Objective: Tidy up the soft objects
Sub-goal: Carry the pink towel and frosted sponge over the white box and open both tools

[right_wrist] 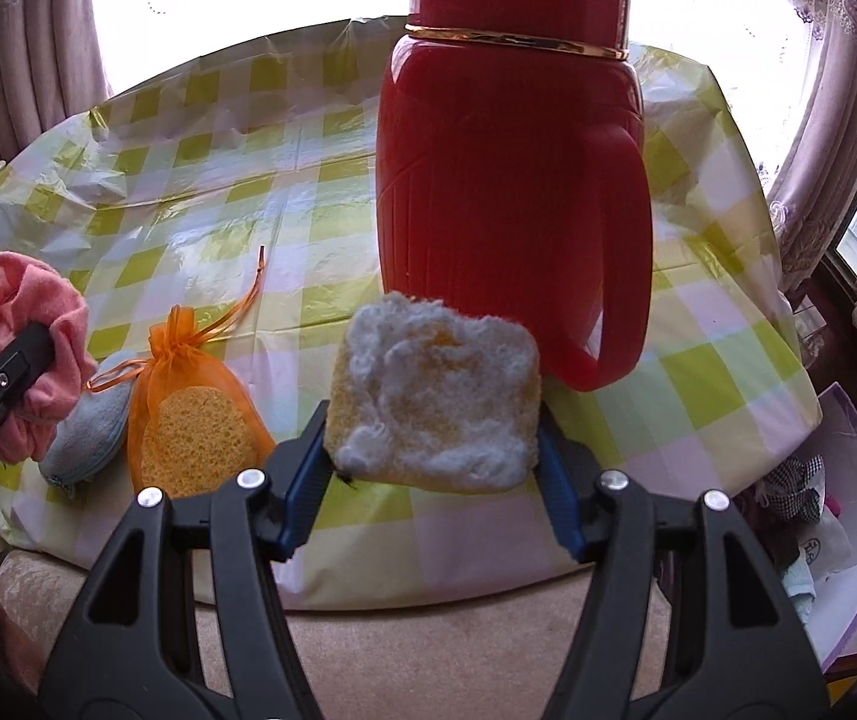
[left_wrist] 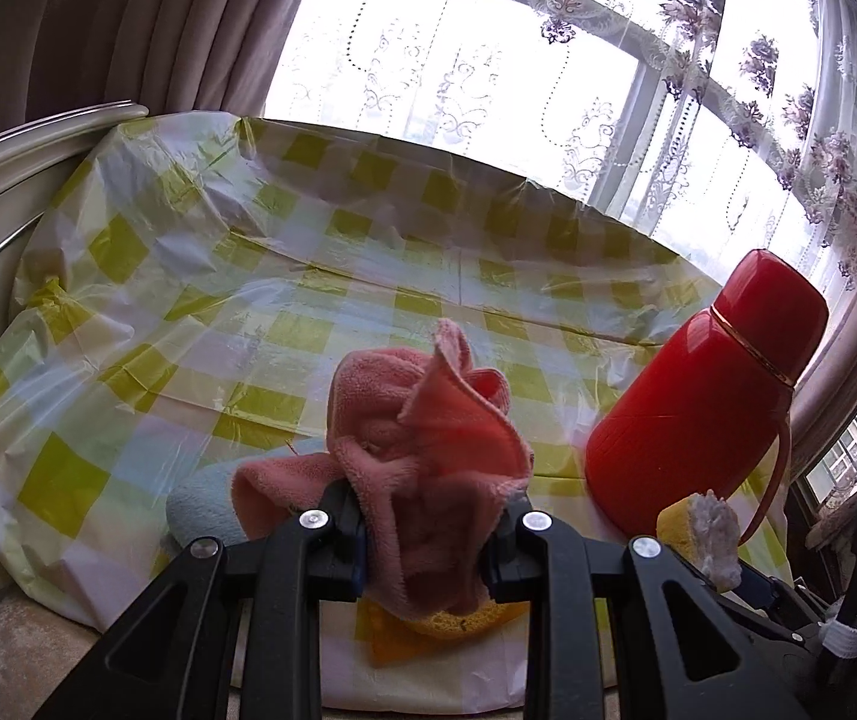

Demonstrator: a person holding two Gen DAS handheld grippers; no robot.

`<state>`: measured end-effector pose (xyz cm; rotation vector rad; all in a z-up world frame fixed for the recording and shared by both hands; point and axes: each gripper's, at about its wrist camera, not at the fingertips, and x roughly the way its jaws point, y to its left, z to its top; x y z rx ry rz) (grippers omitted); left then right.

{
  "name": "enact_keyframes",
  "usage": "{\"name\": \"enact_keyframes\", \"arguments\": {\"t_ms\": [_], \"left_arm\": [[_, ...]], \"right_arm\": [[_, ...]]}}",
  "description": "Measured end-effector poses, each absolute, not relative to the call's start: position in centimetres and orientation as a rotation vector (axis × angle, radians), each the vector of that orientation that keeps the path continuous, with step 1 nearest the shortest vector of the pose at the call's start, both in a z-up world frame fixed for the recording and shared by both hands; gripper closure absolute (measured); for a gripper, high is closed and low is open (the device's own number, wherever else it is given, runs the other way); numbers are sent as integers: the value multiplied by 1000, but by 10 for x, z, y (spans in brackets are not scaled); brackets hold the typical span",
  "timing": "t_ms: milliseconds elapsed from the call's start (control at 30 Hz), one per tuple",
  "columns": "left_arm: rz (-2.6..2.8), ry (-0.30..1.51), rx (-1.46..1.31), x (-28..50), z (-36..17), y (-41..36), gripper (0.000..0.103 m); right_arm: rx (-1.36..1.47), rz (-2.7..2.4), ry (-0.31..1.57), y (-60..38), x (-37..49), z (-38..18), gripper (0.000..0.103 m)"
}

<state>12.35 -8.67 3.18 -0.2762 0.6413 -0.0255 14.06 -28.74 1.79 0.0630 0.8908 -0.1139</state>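
step: both soft items lifted, carry under way | left gripper (left_wrist: pixel 428 531) clamped on pink cloth (left_wrist: pixel 428 420), above table (left_wrist: pixel 128 276) near-left | pouch (right_wrist: pixel 188 414) and grey pad (right_wrist: pixel 89 420) lie near-left | right gripper (right_wrist: pixel 431 420) clamped on sponge (right_wrist: pixel 434 390), in front of flask (right_wrist: pixel 506 180) | next: likely set both beside pouch, clear of flask

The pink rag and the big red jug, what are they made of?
The pink rag, clamped in the left gripper, looks like soft fleecy cloth: fuzzy nap, floppy folds. The red jug looks like hard glossy plastic: shiny highlights, moulded ribs, gold band.
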Motion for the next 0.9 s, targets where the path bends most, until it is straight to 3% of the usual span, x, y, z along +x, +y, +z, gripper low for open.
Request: {"name": "enact_keyframes", "arguments": {"t_ms": [900], "left_arm": [[-339,712,-132,72,40,-221,75]], "right_arm": [[64,-225,894,-395,68,35,37]]}}
